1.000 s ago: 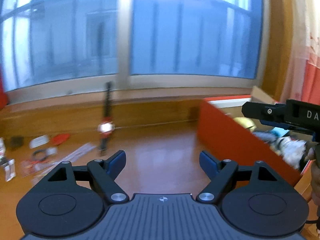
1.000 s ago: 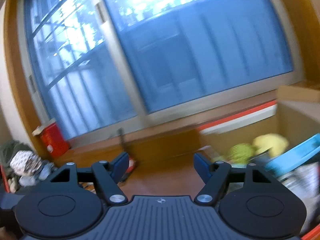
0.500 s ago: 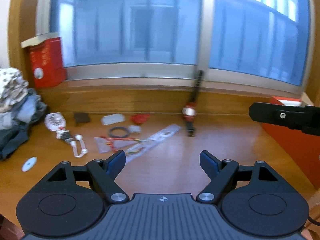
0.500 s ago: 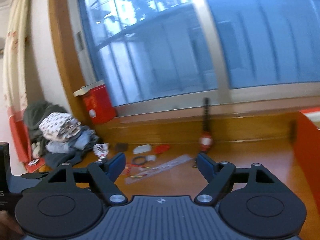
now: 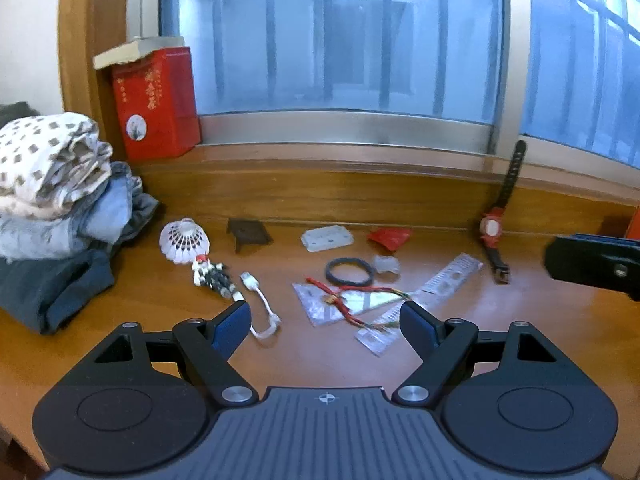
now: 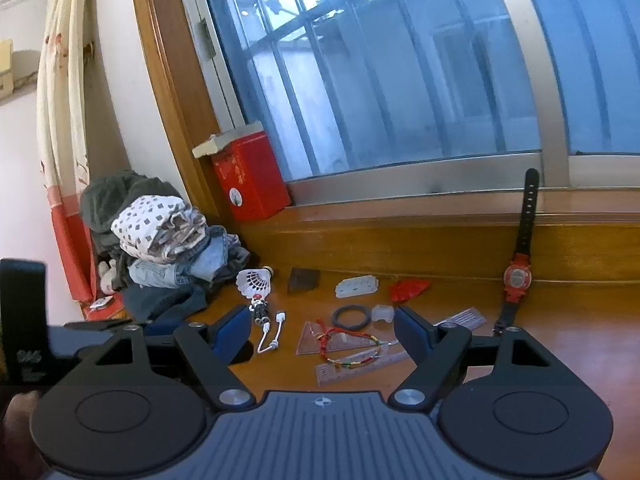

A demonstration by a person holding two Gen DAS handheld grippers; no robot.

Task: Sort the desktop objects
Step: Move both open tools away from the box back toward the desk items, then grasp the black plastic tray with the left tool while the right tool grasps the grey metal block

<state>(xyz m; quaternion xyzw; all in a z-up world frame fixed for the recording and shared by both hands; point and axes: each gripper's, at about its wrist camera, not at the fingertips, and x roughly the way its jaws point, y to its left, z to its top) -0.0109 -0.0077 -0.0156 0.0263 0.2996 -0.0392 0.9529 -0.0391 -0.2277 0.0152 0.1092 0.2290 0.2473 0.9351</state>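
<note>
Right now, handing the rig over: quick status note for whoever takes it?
Left hand-held gripper: open, empty, above the wooden desk.
Right hand-held gripper: open, empty, aimed at the same clutter.
On the desk: white feather shuttlecock, white short cable, black rubber ring, clear plastic rulers under a red braided cord, red crumpled wrapper, white flat plastic plate. Red-faced wristwatch leans on the sill.
Done: nothing visible here.
Left: all of these; neither view shows a container.
</note>
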